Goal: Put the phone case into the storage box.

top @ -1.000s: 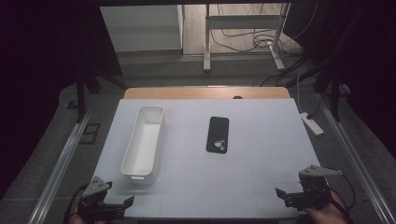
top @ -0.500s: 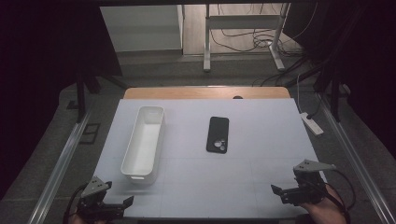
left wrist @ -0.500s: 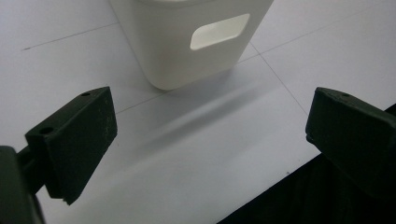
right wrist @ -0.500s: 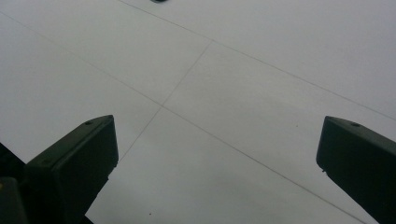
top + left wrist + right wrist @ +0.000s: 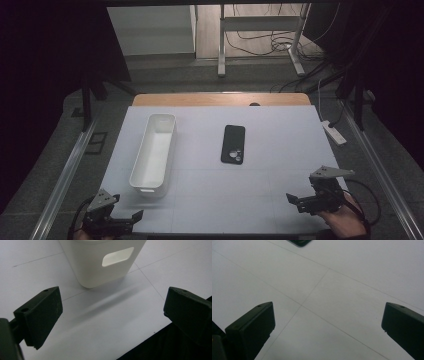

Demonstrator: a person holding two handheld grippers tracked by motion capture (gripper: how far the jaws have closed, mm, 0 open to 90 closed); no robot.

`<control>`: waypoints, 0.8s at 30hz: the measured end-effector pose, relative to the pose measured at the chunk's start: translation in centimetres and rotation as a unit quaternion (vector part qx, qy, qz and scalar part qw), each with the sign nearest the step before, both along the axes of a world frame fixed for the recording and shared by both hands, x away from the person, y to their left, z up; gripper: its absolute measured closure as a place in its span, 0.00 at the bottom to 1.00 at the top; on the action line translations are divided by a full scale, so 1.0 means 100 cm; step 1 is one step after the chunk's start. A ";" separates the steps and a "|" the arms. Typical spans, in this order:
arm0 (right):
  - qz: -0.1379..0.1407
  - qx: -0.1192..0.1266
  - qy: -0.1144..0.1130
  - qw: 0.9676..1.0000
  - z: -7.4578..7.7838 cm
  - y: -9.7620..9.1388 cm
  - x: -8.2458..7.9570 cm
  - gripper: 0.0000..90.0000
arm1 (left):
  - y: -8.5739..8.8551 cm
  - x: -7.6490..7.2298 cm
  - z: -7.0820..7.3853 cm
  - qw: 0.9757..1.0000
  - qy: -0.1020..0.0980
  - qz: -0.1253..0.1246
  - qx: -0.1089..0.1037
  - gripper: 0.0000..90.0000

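Observation:
A long white bin [image 5: 152, 152] lies on the left half of the white table [image 5: 280, 145], and its near end with a handle cutout [image 5: 117, 259] faces my left gripper. A black phone [image 5: 233, 144] lies flat near the table's middle; one of its corners [image 5: 299, 242] peeks in at the top of the right gripper view. My left gripper [image 5: 131, 220] hovers at the front left corner, open and holding nothing [image 5: 112, 315]. At the front right, my right gripper [image 5: 295, 201] is open over bare table [image 5: 327, 327], well short of the phone.
A wooden strip [image 5: 220, 99] borders the table's far edge. A white power strip [image 5: 333, 133] lies just off the right side. Metal rails [image 5: 65, 175] run along both sides. Desk legs and cables [image 5: 260, 40] stand on the floor behind.
My right gripper has moved a little away from the front edge and leftward. The left gripper has barely shifted. Bin and phone have not moved.

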State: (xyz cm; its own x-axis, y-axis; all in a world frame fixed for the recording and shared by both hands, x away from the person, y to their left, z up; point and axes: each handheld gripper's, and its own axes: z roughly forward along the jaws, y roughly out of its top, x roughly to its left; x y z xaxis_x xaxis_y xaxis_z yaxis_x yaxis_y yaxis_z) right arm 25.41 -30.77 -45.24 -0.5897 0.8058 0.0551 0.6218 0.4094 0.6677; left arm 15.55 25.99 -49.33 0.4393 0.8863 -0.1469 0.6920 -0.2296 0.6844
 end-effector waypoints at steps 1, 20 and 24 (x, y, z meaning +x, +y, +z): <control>0.000 0.000 0.000 1.000 0.000 0.000 0.000 0.00 | 0.000 0.000 0.000 1.000 0.000 0.000 0.000 0.03; 0.015 -0.004 0.000 1.000 0.004 0.010 0.021 0.00 | -0.001 0.001 0.000 1.000 0.003 -0.001 0.004 0.03; 0.021 -0.007 0.001 1.000 0.005 0.012 0.026 0.00 | -0.001 0.001 0.000 1.000 0.003 -0.001 0.005 0.03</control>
